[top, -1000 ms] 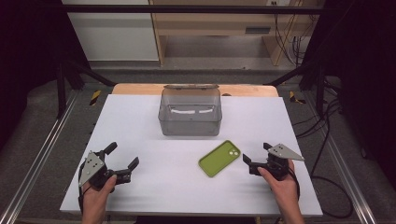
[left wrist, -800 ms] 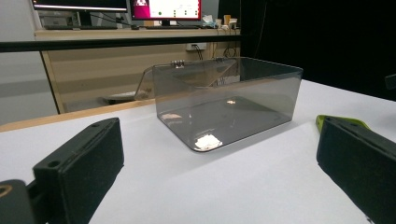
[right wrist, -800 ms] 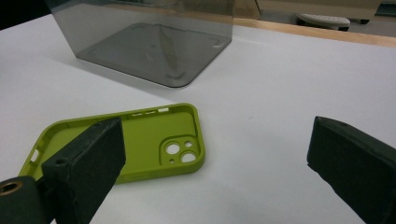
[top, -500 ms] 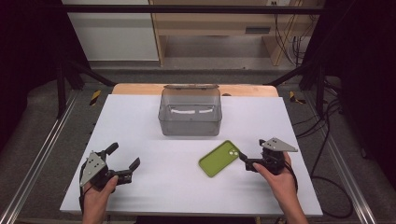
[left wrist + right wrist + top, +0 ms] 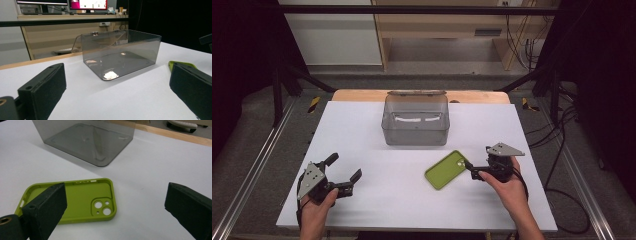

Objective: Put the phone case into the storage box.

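A lime-green phone case [image 5: 447, 170] lies inside-up on the white table [image 5: 362, 135], right of centre. A clear grey box [image 5: 415, 120] stands behind it with its lid tipped back. My right gripper [image 5: 477, 162] is open just right of the case, jaws pointing at its camera-hole end. In the right gripper view, the right gripper [image 5: 116, 197] has its left jaw over the case [image 5: 82, 200] and the box [image 5: 85, 140] beyond. My left gripper [image 5: 344, 167] is open at the front left, holding nothing. The left gripper view has the left gripper [image 5: 117, 82] facing the box [image 5: 120, 55], with the case's edge [image 5: 181, 64] by the right jaw.
A wooden strip [image 5: 357, 95] runs along the table's back edge. Metal rails [image 5: 257, 165] flank the table and cables [image 5: 557, 150] trail on the floor at the right. Bare table surface lies between the two grippers.
My right gripper has moved left and slightly forward, closing in on the green case. The left gripper has barely shifted. The case and box stay put.
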Action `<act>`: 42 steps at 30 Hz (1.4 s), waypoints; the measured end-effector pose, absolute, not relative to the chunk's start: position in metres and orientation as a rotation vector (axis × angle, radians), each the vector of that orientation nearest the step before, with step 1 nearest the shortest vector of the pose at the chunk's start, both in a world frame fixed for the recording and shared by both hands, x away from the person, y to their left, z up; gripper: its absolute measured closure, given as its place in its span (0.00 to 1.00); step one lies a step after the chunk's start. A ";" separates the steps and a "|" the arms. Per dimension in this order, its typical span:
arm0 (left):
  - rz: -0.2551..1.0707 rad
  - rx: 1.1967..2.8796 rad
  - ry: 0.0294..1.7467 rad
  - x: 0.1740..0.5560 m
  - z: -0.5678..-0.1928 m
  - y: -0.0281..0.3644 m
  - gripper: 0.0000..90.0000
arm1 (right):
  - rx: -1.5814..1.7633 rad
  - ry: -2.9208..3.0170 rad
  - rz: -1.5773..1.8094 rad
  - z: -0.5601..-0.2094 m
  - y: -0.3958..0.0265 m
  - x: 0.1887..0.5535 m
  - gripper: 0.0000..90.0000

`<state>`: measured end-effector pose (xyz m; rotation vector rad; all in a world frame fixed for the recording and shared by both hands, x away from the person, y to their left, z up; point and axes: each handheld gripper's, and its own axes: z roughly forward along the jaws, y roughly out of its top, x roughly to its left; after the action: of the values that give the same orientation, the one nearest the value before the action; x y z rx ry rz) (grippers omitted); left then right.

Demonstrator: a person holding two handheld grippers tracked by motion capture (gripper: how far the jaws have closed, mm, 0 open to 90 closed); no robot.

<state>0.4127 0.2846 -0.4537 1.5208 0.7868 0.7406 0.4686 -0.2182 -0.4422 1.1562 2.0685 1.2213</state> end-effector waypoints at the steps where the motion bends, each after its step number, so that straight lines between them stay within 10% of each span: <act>1: 0.740 1.520 0.788 0.413 -0.454 0.285 0.01 | 1.157 2.074 1.217 -0.442 -0.217 0.469 0.05; 42: 0.737 1.526 0.789 0.413 -0.454 0.284 0.01 | 1.181 2.168 1.140 -0.455 -0.204 0.491 0.06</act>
<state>0.4133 0.2841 -0.4541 1.5261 0.7889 0.7367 0.4912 -0.2035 -0.4546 1.1811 2.1677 1.1396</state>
